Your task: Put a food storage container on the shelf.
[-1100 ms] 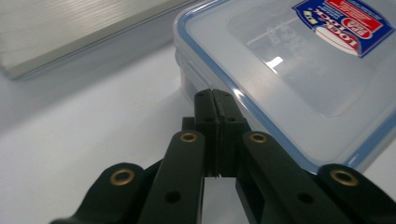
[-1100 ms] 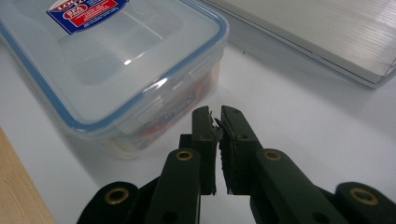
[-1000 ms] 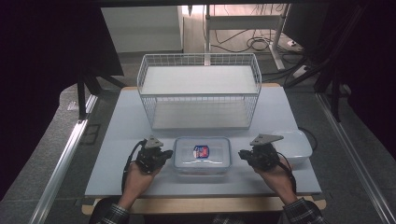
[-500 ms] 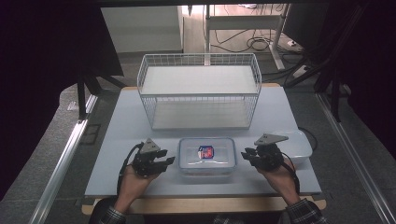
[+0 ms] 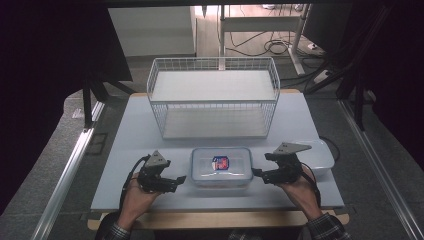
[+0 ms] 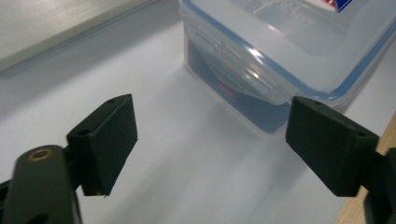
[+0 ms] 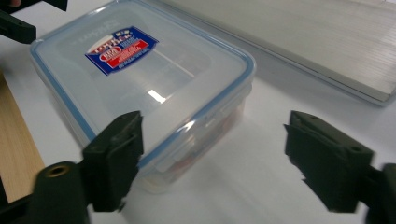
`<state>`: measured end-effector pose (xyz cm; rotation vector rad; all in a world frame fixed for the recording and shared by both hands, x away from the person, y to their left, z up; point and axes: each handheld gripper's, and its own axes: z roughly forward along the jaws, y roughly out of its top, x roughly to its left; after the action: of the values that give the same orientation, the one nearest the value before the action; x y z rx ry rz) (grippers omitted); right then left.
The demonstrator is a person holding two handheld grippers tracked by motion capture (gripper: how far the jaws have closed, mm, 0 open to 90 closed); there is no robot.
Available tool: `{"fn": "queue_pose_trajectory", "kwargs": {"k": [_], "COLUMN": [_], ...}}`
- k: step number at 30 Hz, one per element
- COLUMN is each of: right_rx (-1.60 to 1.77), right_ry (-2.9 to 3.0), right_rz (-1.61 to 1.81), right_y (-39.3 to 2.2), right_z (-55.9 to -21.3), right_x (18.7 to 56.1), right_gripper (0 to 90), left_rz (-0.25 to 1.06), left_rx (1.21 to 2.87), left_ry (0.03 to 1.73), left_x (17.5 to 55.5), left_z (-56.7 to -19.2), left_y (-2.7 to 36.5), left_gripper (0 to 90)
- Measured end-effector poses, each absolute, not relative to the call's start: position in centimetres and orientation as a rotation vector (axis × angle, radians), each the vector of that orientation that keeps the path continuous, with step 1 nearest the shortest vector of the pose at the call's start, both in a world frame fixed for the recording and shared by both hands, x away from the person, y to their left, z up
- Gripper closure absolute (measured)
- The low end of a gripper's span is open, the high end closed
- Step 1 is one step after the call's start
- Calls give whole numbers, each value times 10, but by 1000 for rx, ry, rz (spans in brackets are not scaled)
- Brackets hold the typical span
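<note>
Vs. 1 s ago: both claws were shut at the short ends of the clear container [image 5: 221, 166]; now both are backed off it slightly. Left claw [image 5: 176, 179] jaws have just been opening, now spread wide, nothing betw. them; seen in left gripper view [image 6: 210, 154] w/ bare counter in the gap and the container's end clip just ahead. Right claw [image 5: 259, 174] jaws have just been opening as well, wide apart, nothing gripped; in right gripper view [image 7: 212, 156] the container corner is seen just beside the one jaw, contact can't be told. Container itself is unmoved vs. earlier frames.

Container is placed on the white counter [image 5: 120, 150] near the front edge, betw. the two claws, just in front of the wire basket [image 5: 214, 95]. It lies flat, lid up w/ blue seal rim and a red/blue label [image 5: 220, 162] on top. Long axis is run left-right across the counter, parallel to the front edge; short ends are pointed at the claws. A white tray [image 5: 322, 155] is seen behind the right claw.
</note>
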<state>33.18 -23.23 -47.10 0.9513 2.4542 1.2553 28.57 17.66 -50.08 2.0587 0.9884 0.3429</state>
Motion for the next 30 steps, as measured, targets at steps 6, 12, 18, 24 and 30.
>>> {"fn": "queue_pose_trajectory", "kwargs": {"k": [6,12,18,24,30], "right_rx": [932,913,945,983,1054], "right_ry": [2460,2464,2477,2504,2543], "right_rz": [1276,1289,1231,1185,1194], "right_y": [-226,-220,-211,-204,-202], "right_z": [-472,-469,-469,-467,-475], "right_x": [333,335,337,342,353], "right_gripper": [93,72,19,74,108], "left_rz": [409,353,251,198,135], "left_rx": [2064,2086,2091,2072,2068], "left_ry": [944,919,945,937,949], "left_x": [290,297,309,320,334], "left_z": [-497,-490,-489,-488,-496], "left_y": [176,164,156,147,140], "left_gripper": [107,91,53,60,57]}}
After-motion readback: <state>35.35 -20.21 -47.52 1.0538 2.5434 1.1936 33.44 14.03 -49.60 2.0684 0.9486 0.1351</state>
